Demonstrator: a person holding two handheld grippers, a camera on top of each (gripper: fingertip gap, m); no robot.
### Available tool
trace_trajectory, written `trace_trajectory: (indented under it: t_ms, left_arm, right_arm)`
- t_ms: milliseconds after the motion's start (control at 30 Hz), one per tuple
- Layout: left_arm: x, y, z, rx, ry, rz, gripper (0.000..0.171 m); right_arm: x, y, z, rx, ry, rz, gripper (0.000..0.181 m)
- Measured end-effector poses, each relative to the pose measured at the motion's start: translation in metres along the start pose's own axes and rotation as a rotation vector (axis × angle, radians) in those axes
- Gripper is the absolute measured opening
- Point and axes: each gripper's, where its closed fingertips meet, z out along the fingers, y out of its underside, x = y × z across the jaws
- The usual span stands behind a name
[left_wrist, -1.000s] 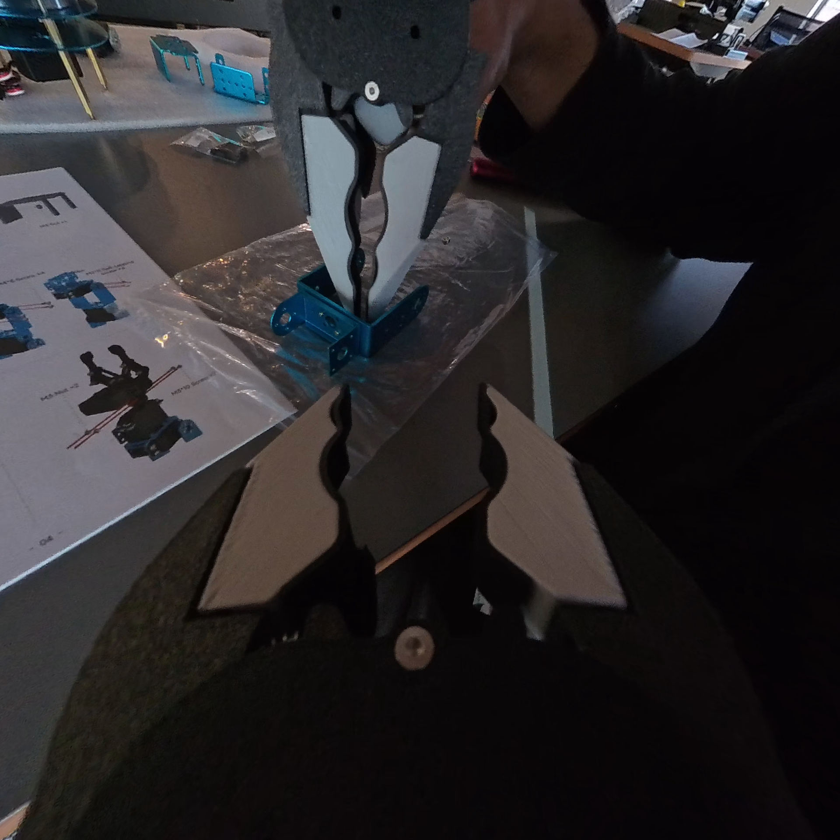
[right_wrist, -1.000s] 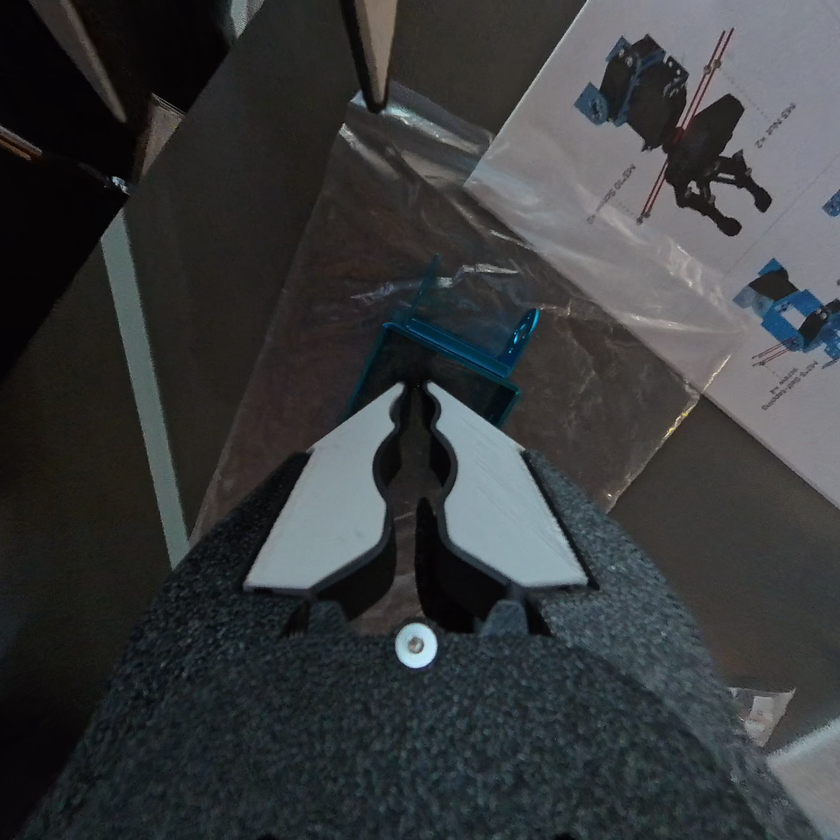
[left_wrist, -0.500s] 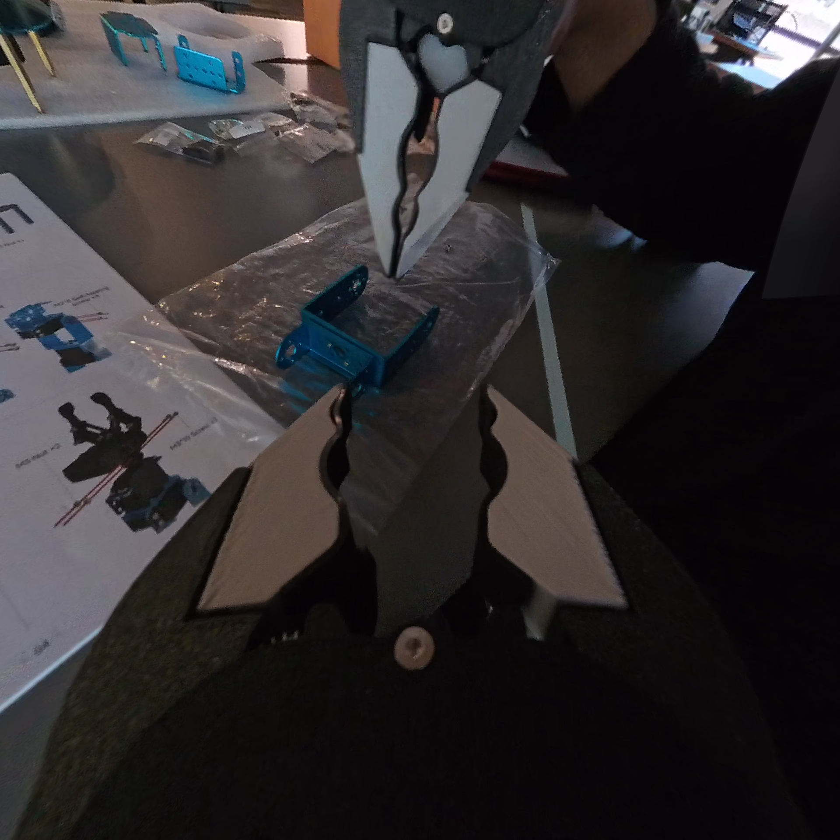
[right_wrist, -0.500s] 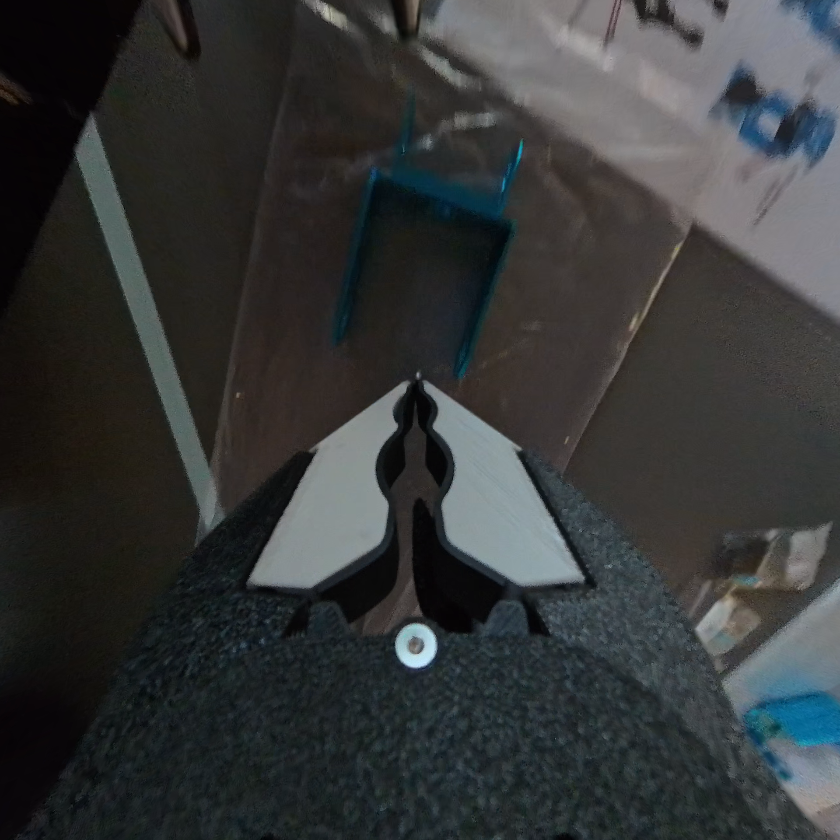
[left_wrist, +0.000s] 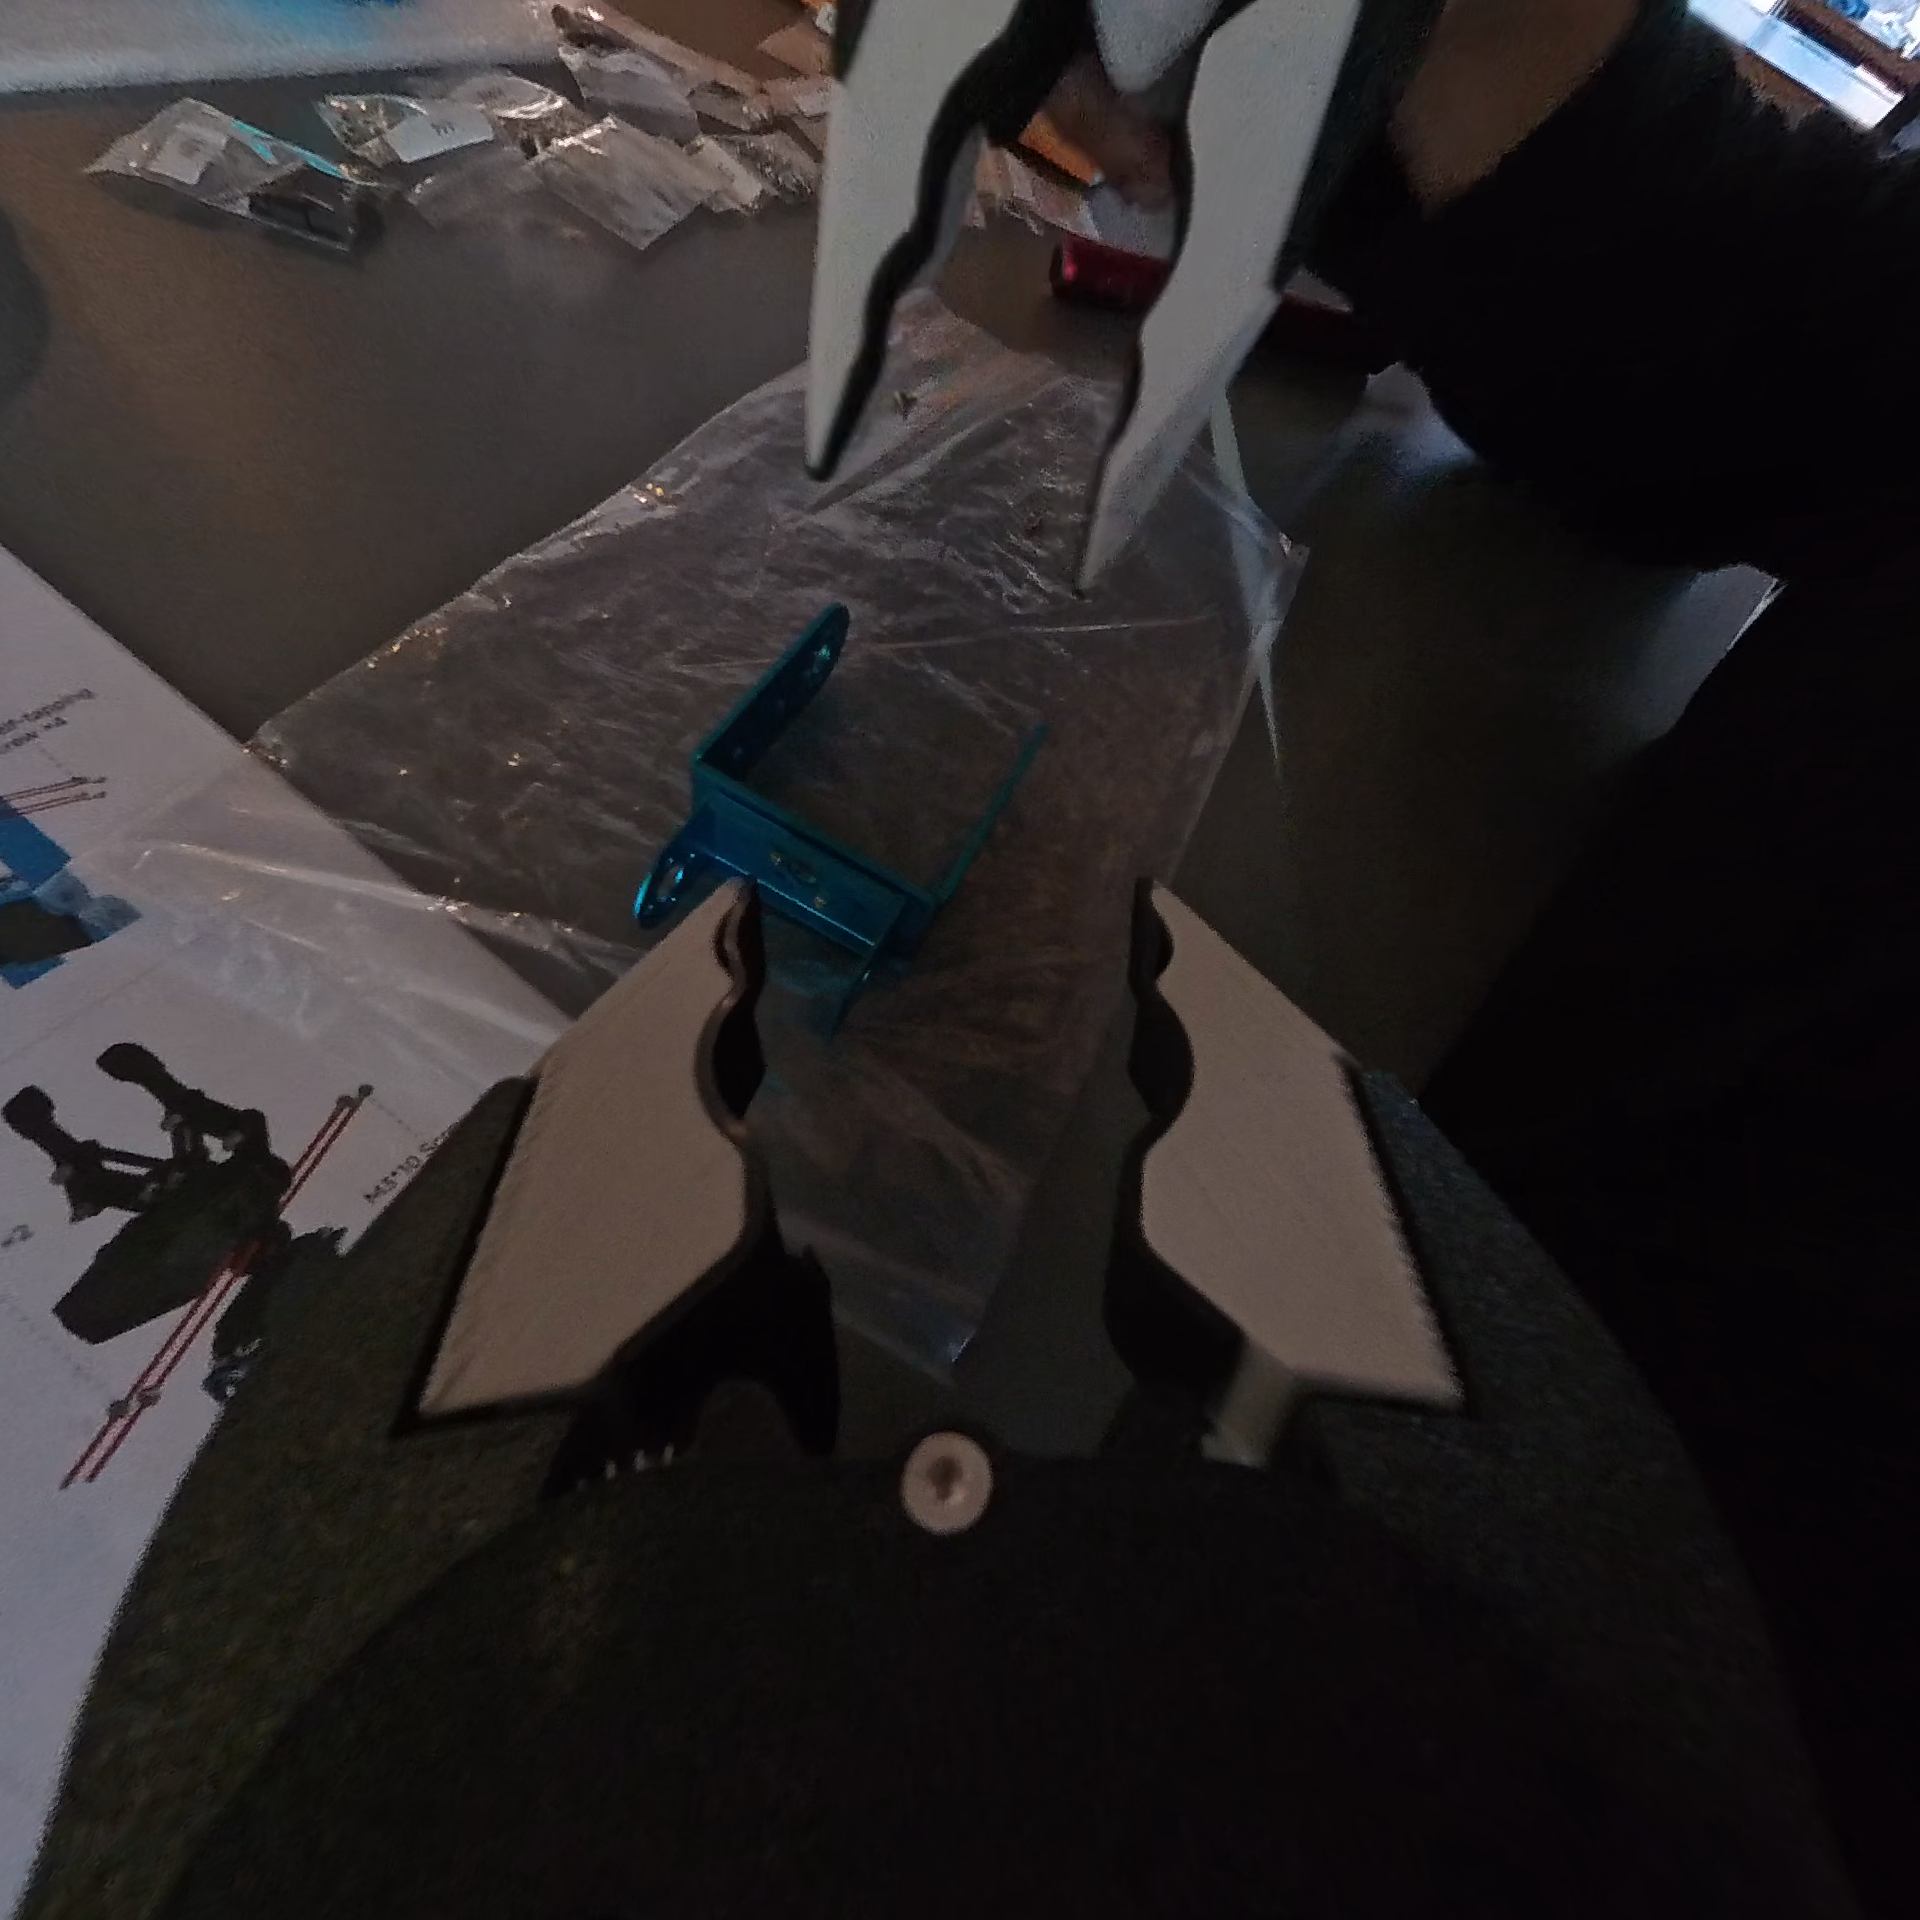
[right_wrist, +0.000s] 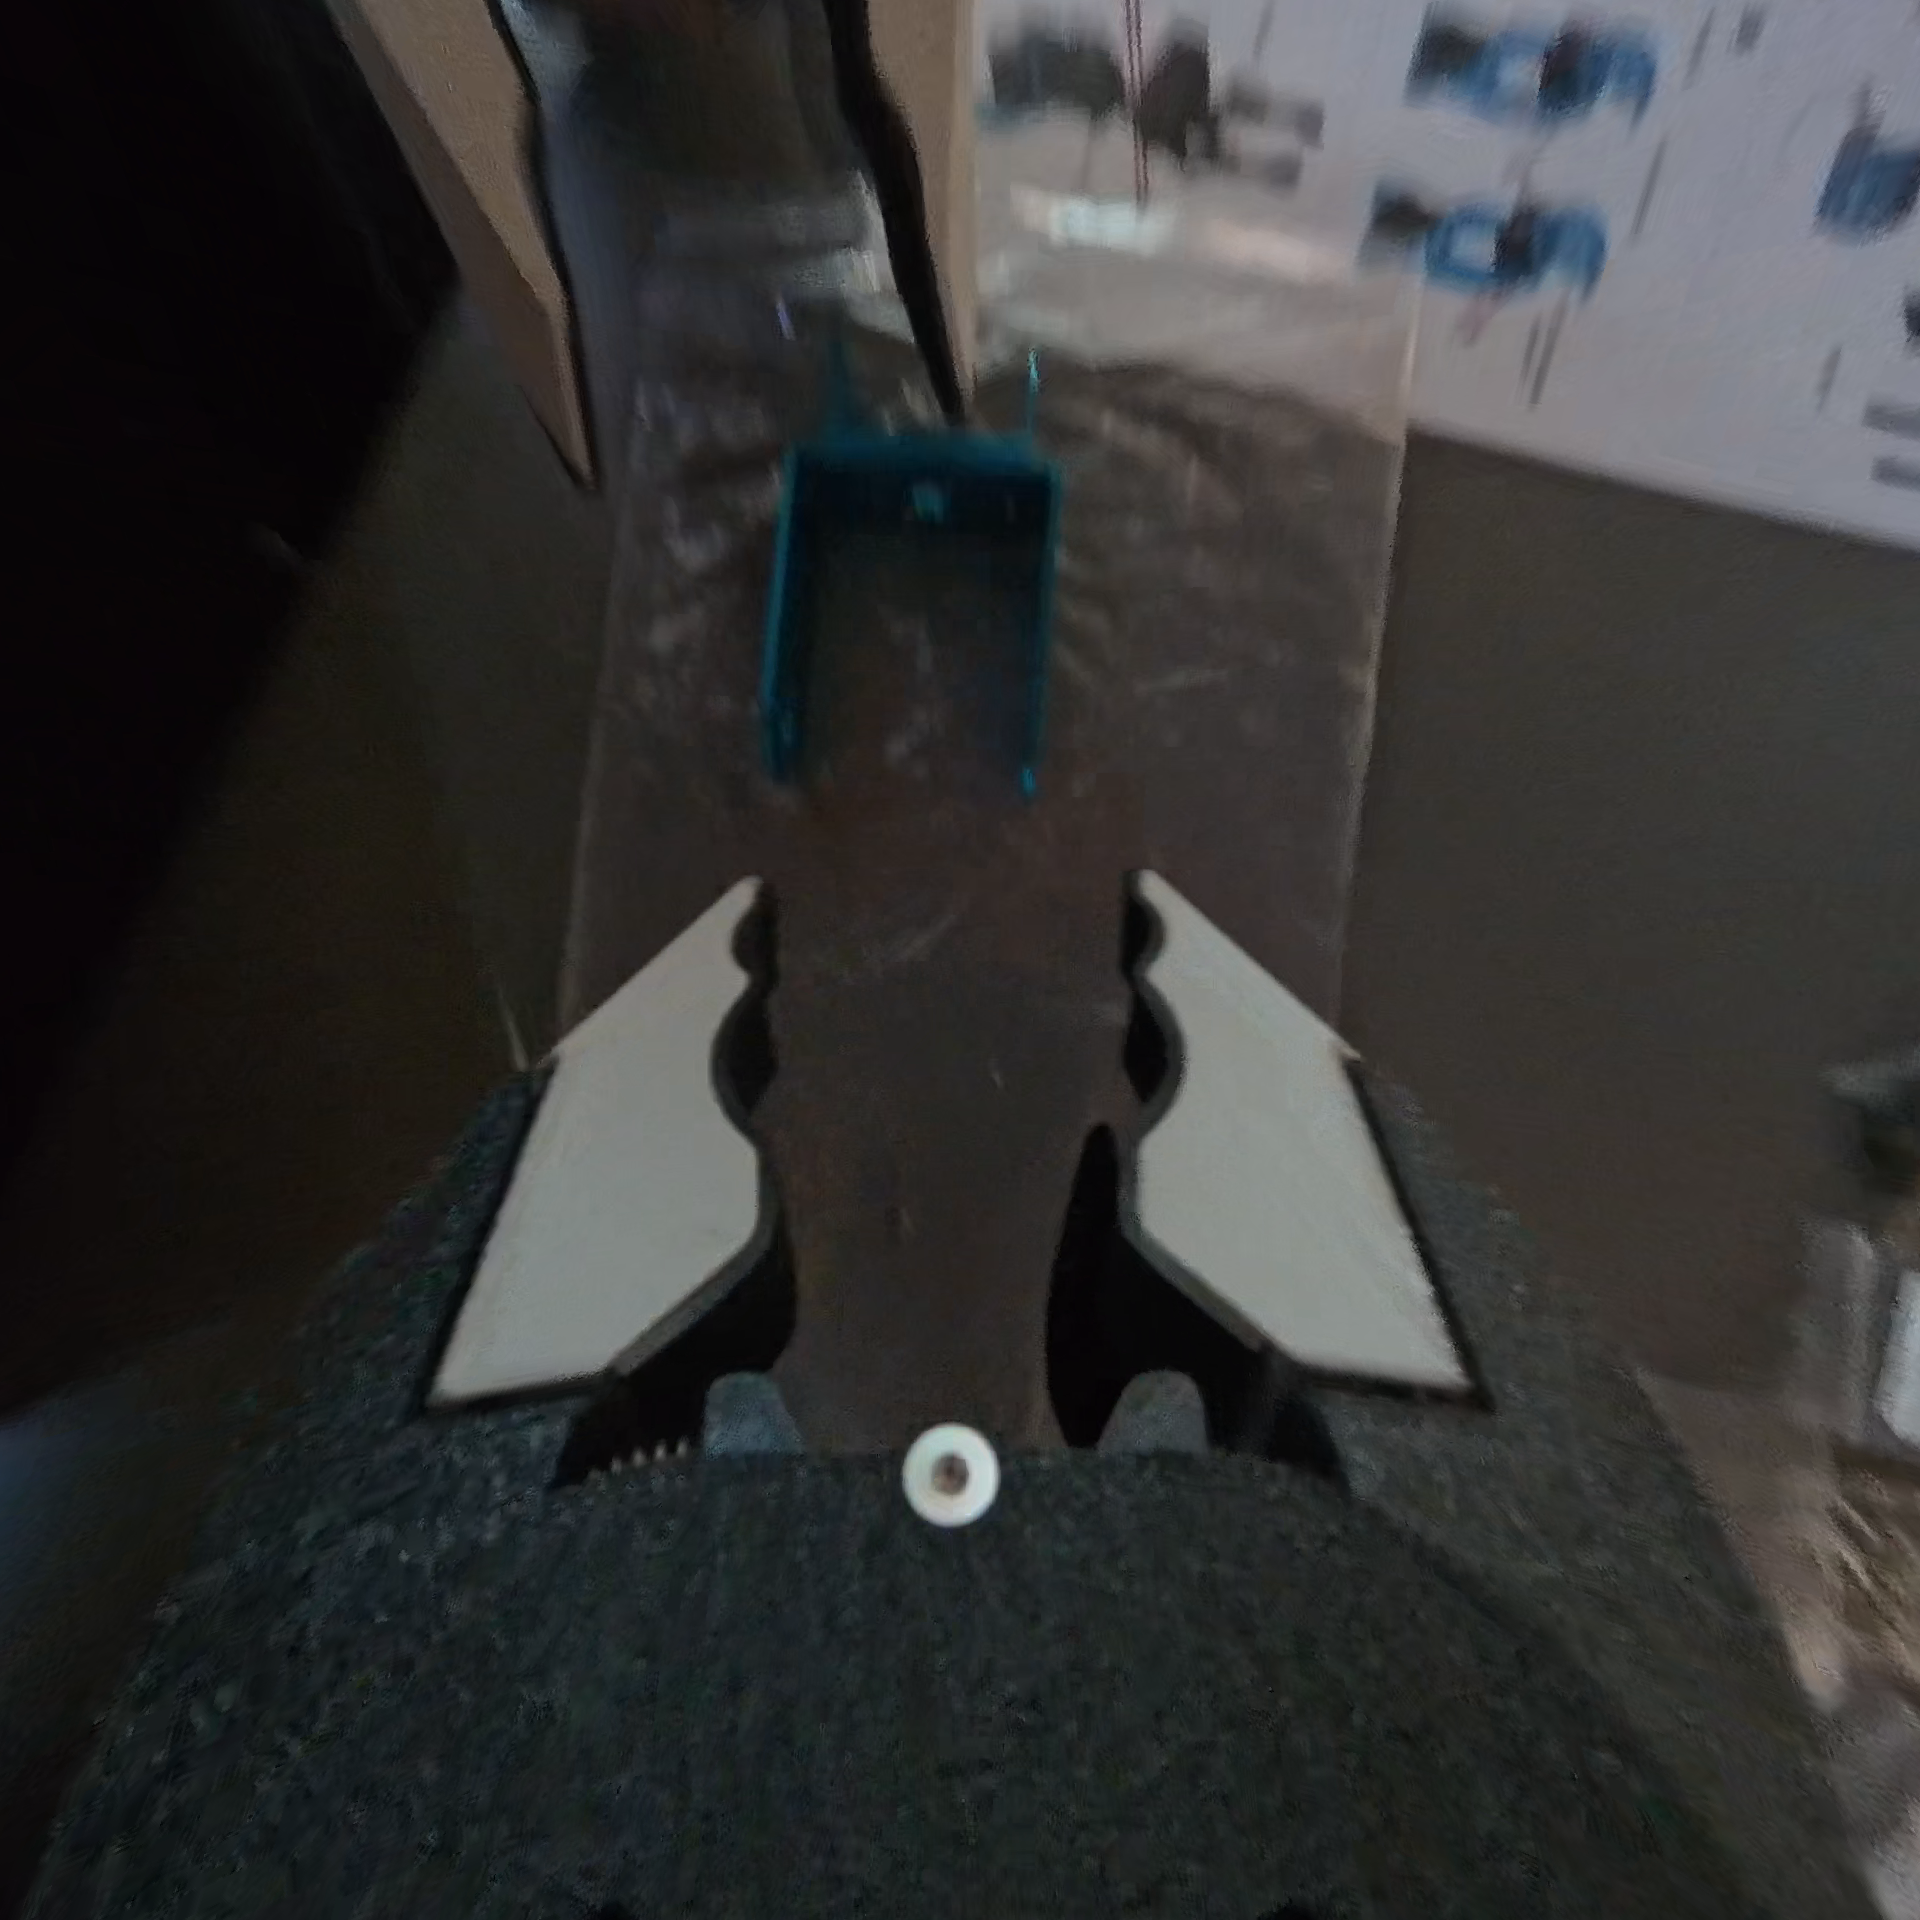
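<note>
A small blue U-shaped metal bracket (left_wrist: 800, 873) lies on a clear plastic bag (left_wrist: 582, 665) on the dark table. My left gripper (left_wrist: 940, 904) is open and empty, and its left fingertip sits just in front of the bracket's near wall. My right gripper (left_wrist: 956, 525) hangs open and empty above the far end of the bag. In the blurred right wrist view the right gripper (right_wrist: 948, 888) is open, with the bracket (right_wrist: 914, 483) well ahead of its tips on the bag (right_wrist: 1195, 727). The left gripper's fingers (right_wrist: 499, 208) show beyond the bracket.
A white instruction sheet (left_wrist: 156, 987) lies to the left, partly under the bag, and also shows in the right wrist view (right_wrist: 1662, 312). Several small bags of parts (left_wrist: 436, 135) and a red object (left_wrist: 1101, 270) lie at the back. A person's dark sleeve (left_wrist: 1662, 364) fills the right. The grippers' ends are close to 9 cm from one another.
My right gripper was shut with its tips inside the bracket; it has lifted away, pulled back and opened. The bracket stays on the bag. My left gripper has moved closer to it.
</note>
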Motion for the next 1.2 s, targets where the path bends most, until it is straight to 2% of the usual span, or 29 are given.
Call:
trace_trajectory:
  t_ms: [67, 167, 467, 533, 1200]
  left_arm:
    - [0.0, 0.0, 0.0, -0.004, 0.011, -0.008, 0.07]
    - [0.003, 0.0, 0.002, -0.01, 0.034, -0.01, 0.07]
    - [0.002, 0.002, 0.008, -0.049, 0.049, -0.024, 0.073]
    - [0.003, 0.002, 0.009, -0.05, 0.053, -0.023, 0.073]
    - [0.004, 0.003, 0.01, -0.051, 0.019, 0.008, 0.072]
  right_arm:
    - [-0.009, -0.019, 0.013, 0.099, -0.061, 0.016, 0.082]
    - [-0.01, -0.02, 0.033, 0.067, -0.026, -0.028, 0.089]
    - [-0.018, -0.026, 0.05, 0.084, -0.035, -0.07, 0.078]
    - [-0.015, -0.026, 0.05, 0.086, -0.018, -0.083, 0.068]
    - [-0.015, -0.025, 0.054, 0.092, -0.047, -0.043, 0.069]
